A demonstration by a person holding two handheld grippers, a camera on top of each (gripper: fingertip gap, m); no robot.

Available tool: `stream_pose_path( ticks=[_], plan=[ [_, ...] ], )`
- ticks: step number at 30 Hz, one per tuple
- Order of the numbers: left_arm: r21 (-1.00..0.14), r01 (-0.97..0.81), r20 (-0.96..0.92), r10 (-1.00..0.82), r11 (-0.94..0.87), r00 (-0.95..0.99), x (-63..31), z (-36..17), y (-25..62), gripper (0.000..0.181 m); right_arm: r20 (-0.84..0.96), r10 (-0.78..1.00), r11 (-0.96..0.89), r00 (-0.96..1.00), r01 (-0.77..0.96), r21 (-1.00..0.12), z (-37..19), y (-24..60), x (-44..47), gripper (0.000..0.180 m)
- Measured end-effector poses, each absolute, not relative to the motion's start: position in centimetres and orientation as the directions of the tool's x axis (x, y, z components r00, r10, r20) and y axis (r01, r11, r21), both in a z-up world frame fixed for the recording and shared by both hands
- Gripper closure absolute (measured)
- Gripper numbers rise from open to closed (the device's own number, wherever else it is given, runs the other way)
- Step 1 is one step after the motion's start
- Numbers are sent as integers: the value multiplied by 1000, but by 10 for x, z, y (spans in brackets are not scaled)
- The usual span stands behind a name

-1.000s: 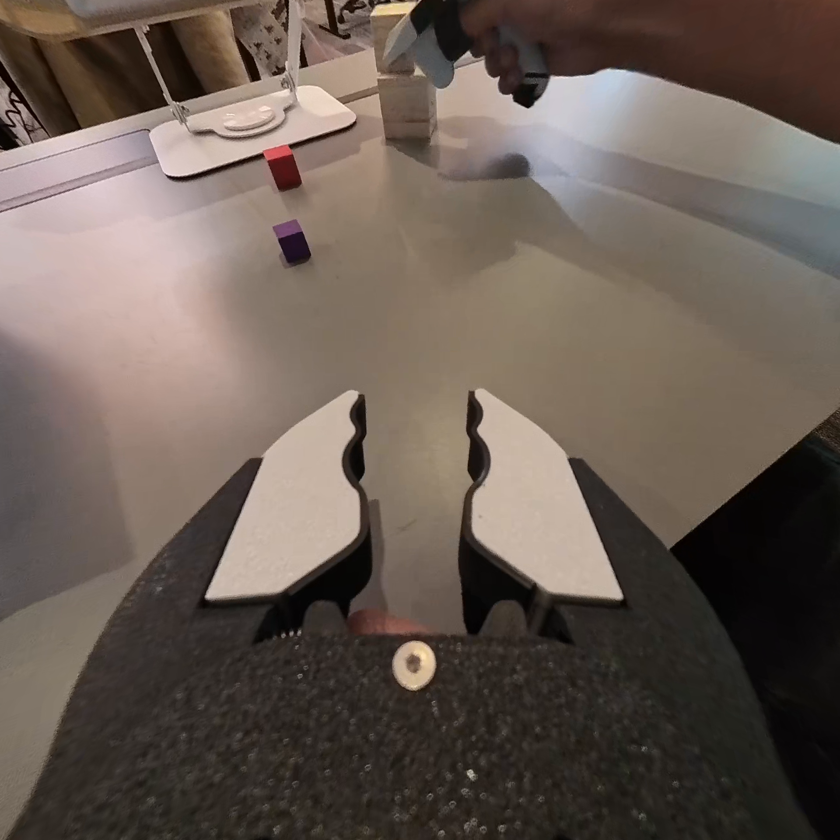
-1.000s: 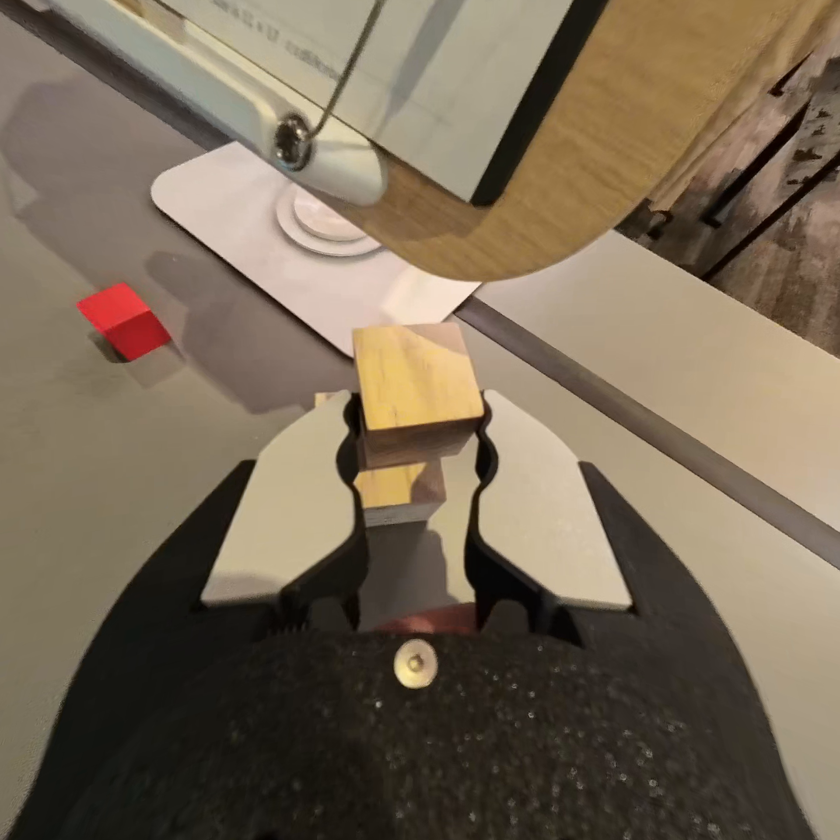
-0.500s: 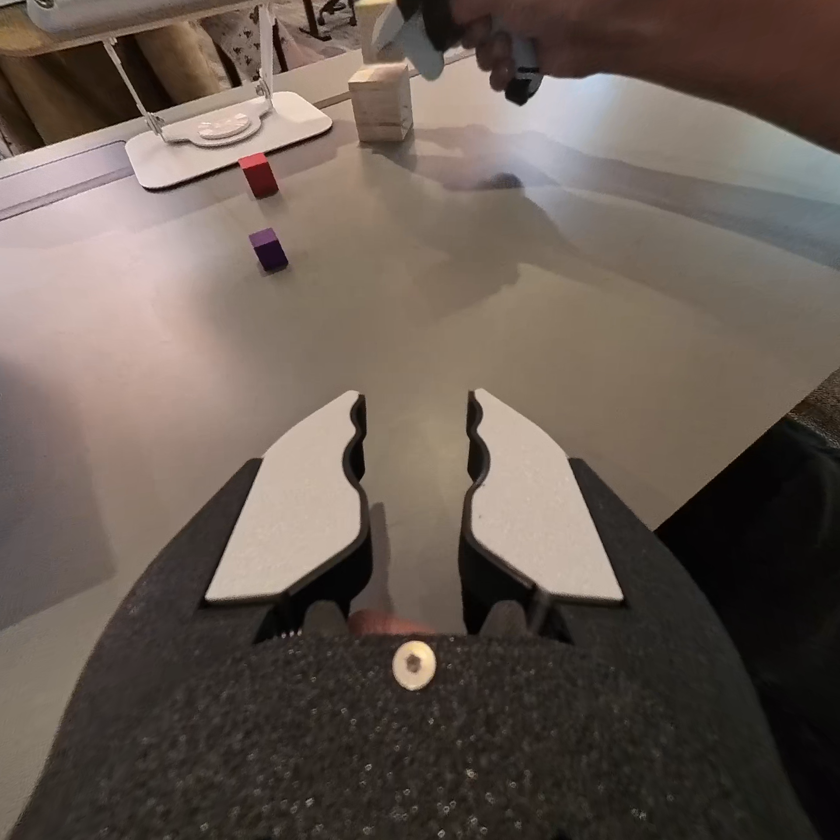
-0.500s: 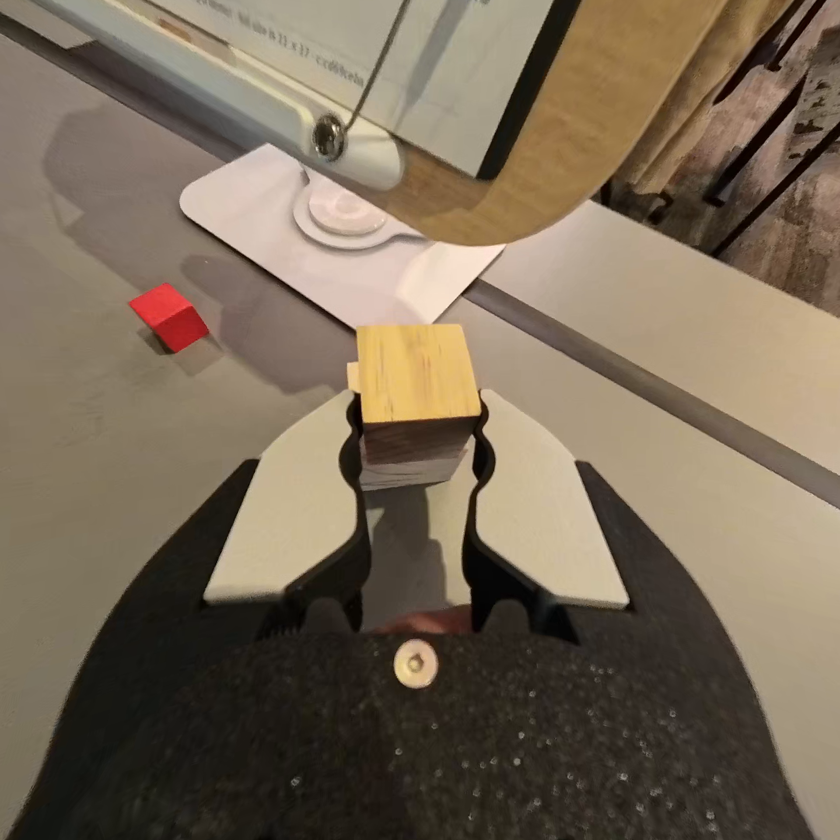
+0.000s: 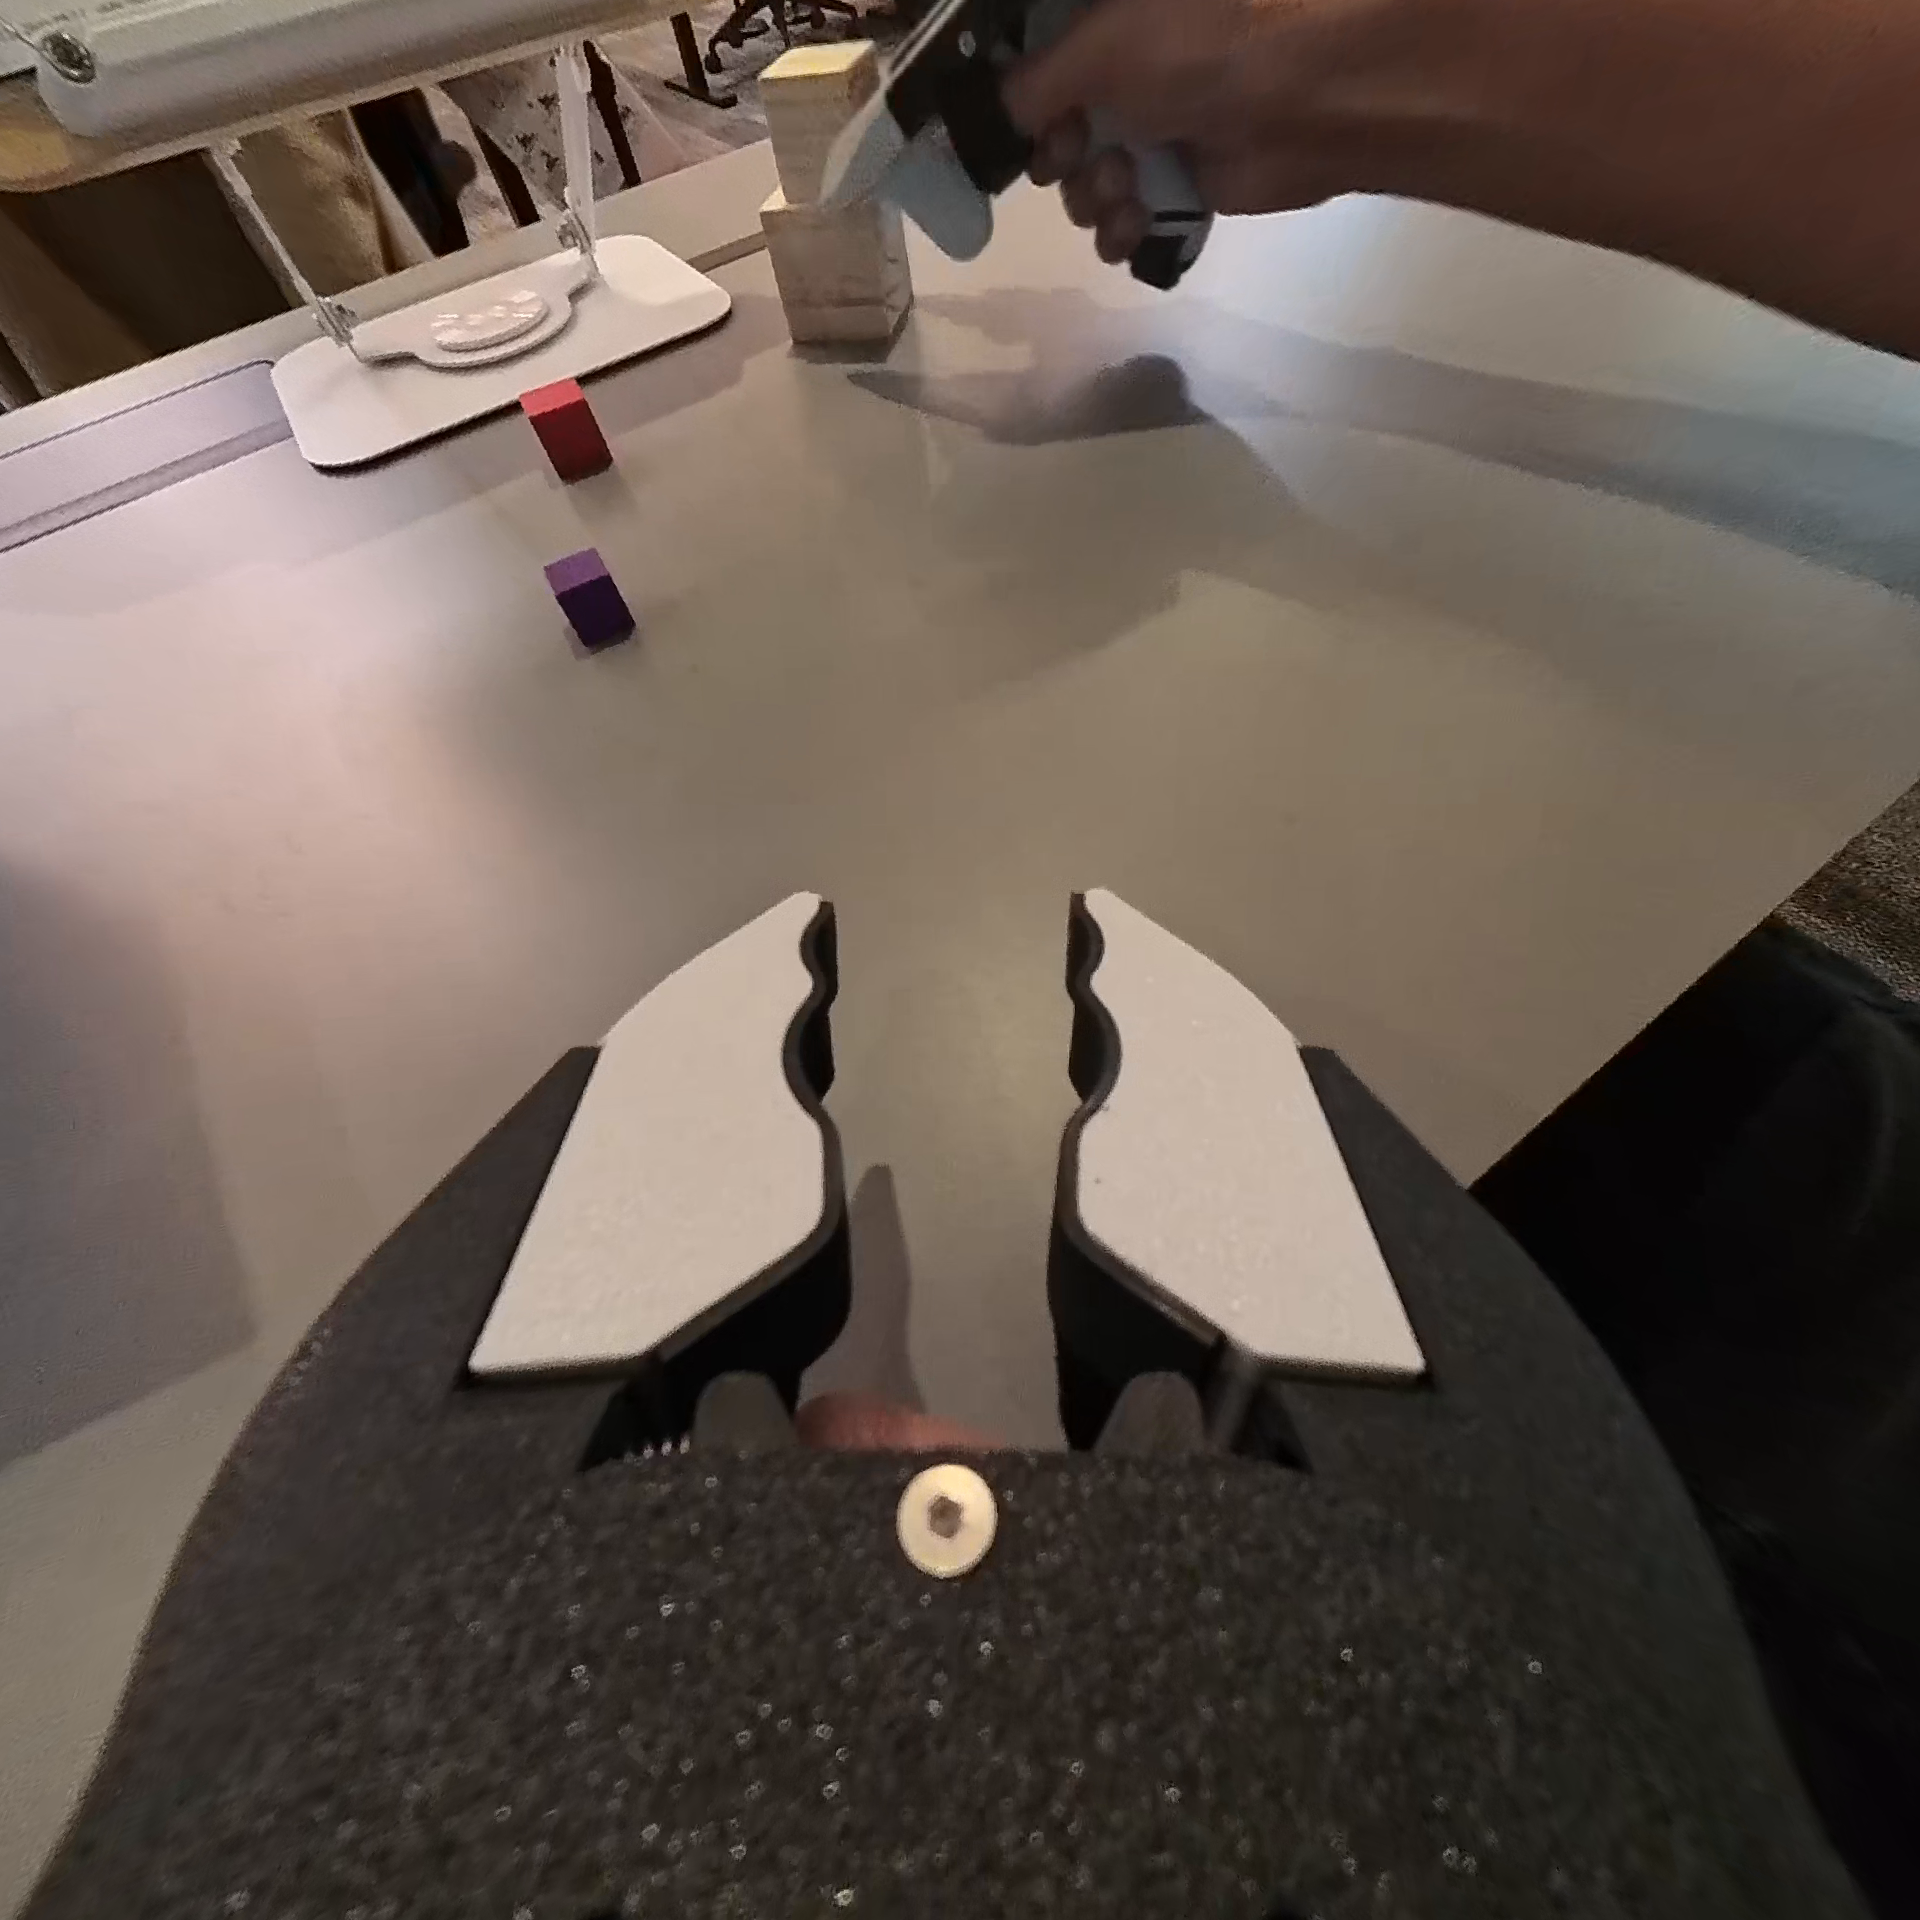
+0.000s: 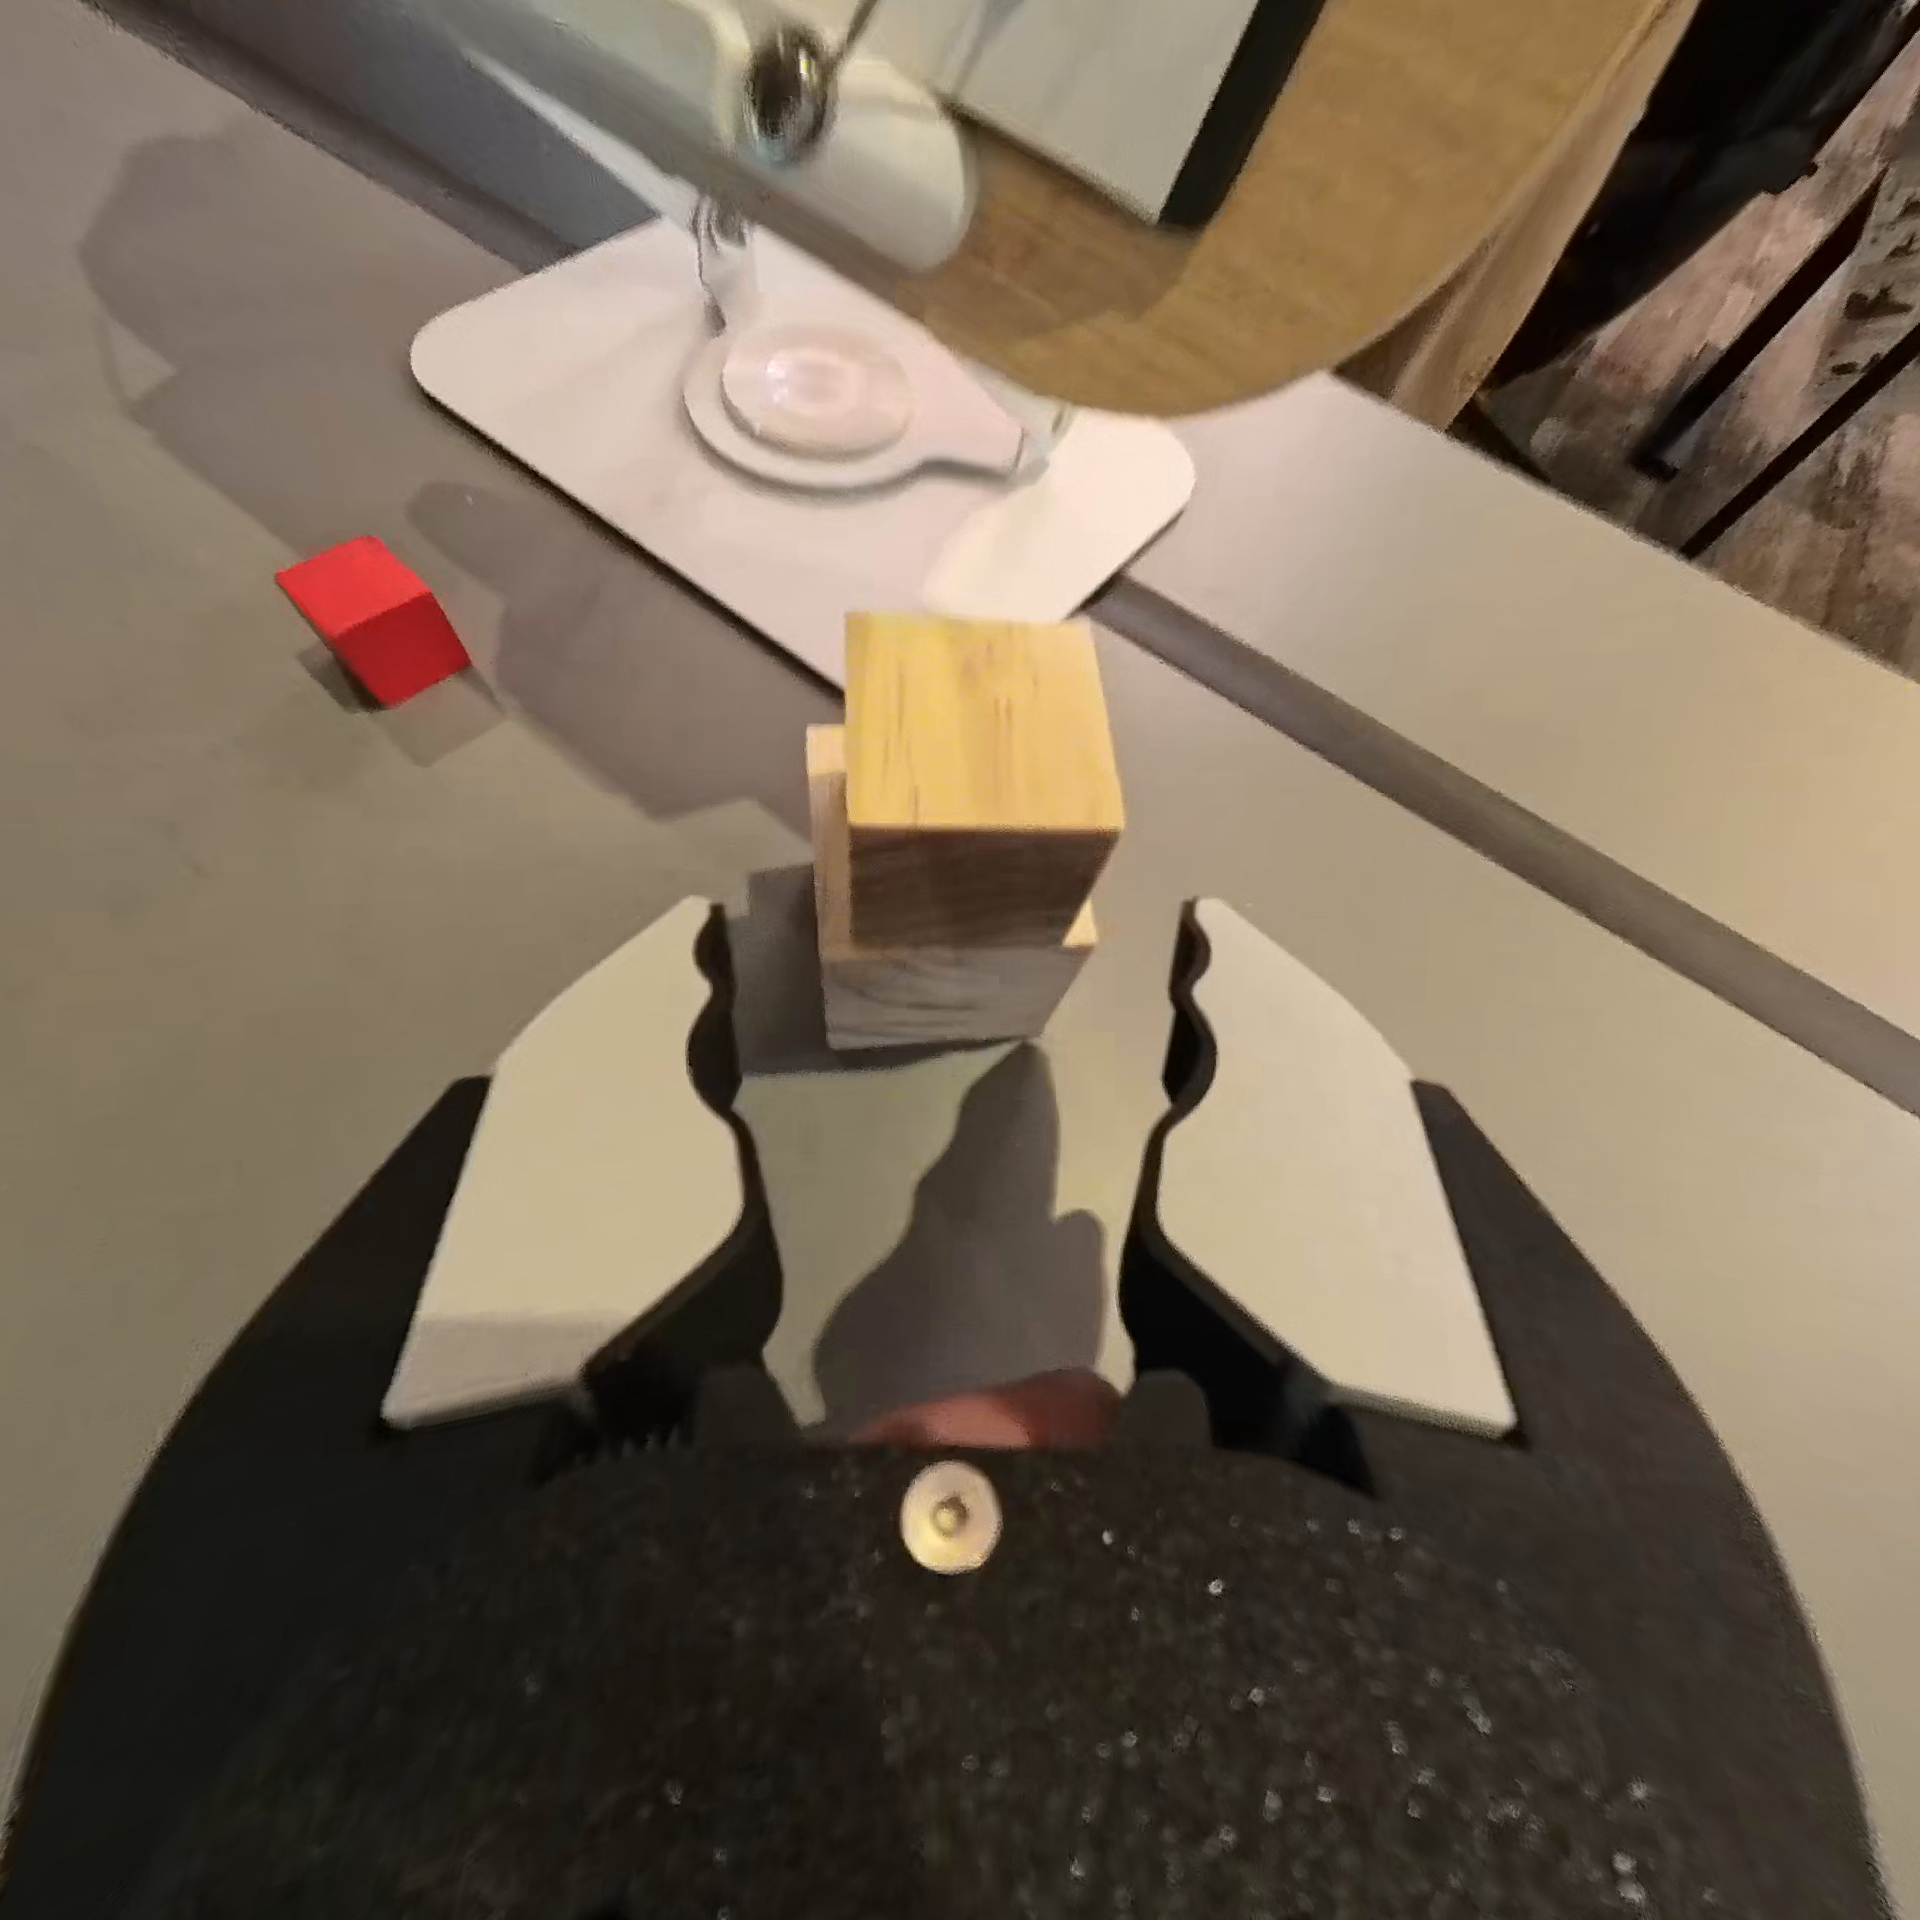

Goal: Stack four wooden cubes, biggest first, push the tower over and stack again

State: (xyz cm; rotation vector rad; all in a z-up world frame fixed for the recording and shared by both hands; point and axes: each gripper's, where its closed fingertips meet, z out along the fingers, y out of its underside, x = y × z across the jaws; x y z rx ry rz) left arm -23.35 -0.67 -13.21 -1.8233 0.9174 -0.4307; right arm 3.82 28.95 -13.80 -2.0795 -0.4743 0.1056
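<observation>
A grey table [image 5: 1039, 675] fills both views. At its far edge stands a white stand base [image 5: 499, 343], bare but for its own round disc and thin metal legs. The right gripper [image 6: 951, 914], fingers spread wide and holding nothing, sits just short of a two-block stack: a smaller wooden cube [image 6: 977, 769] rests on a bigger wooden cube [image 6: 935, 997], turned slightly off square. The left gripper [image 5: 951, 914] hovers over bare table, fingers apart at a moderate gap and empty. A red cube [image 5: 566, 428] lies near the base, and a smaller purple cube [image 5: 590, 597] sits nearer, well apart from the stack.
</observation>
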Motion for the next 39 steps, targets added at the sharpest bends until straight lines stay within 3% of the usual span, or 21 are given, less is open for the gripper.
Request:
stream_pose_path(
  ticks=[5, 9, 21, 31, 39],
  plan=[
    [-893, -399, -112, -755, -210, 646, -233, -135, -6, 139, 120, 350, -517, 929, 299, -802, -157, 297, 42, 100],
    [-891, -407, -121, -757, -203, 642, -232, -135, -6, 139, 44, 361, -559, 931, 254, -789, -165, 306, 36, 120],
    [-895, -395, -117, -747, -205, 654, -241, -133, -3, 139, 81, 539, -453, 839, 370, -811, -152, 249, -10, 120],
    [-896, -379, -98, -729, -232, 678, -248, -133, 5, 139, 4, 812, -310, 583, 439, -843, -152, 174, -119, 120],
    [-894, -383, -105, -721, -233, 684, -251, -135, 8, 139, -13, 896, -262, 444, 504, -823, -157, 135, -157, 120]
  ],
)
